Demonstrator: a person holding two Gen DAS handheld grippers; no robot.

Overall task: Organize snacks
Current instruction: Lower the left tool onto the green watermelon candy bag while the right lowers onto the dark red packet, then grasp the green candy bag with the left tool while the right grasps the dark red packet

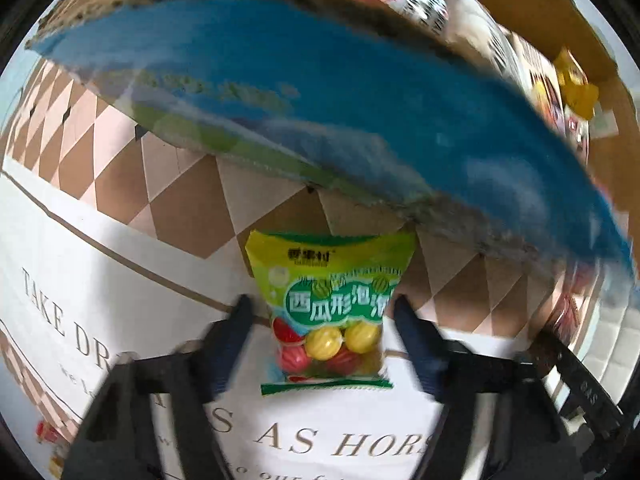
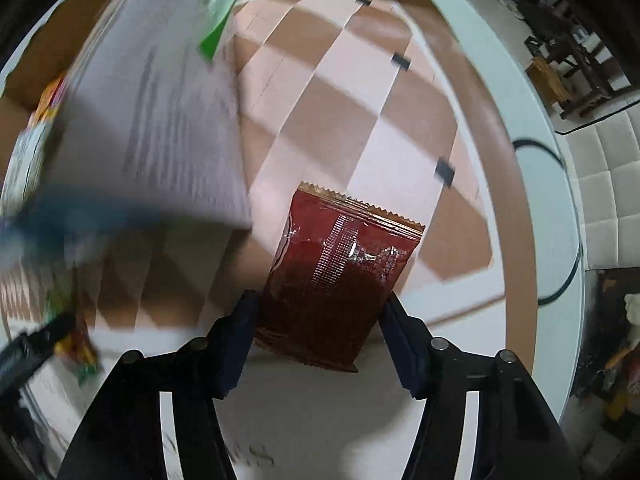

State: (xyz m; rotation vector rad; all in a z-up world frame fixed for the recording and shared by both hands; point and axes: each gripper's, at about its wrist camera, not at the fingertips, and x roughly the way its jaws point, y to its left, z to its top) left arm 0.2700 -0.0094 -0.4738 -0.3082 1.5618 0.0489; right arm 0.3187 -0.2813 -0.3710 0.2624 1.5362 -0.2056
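In the left wrist view, a green and yellow bag of round gum balls [image 1: 330,308] sits between the fingers of my left gripper [image 1: 322,308]. The fingers stand a little off its sides, so the hold is unclear. Above it is a cardboard box with a blue flap [image 1: 320,92], with several snack packs [image 1: 424,4] inside. In the right wrist view, my right gripper [image 2: 320,304] is shut on a dark red foil snack pack [image 2: 336,276] with both pads against its edges. The box's pale flap [image 2: 152,128] is at the left.
A tablecloth with brown and pink diamonds and printed letters [image 1: 192,200] covers the round white table [image 2: 540,160]. A white sofa [image 2: 612,208] and dark furniture [image 2: 560,40] stand beyond the table's right edge. The left gripper with its bag [image 2: 76,344] shows blurred at the left.
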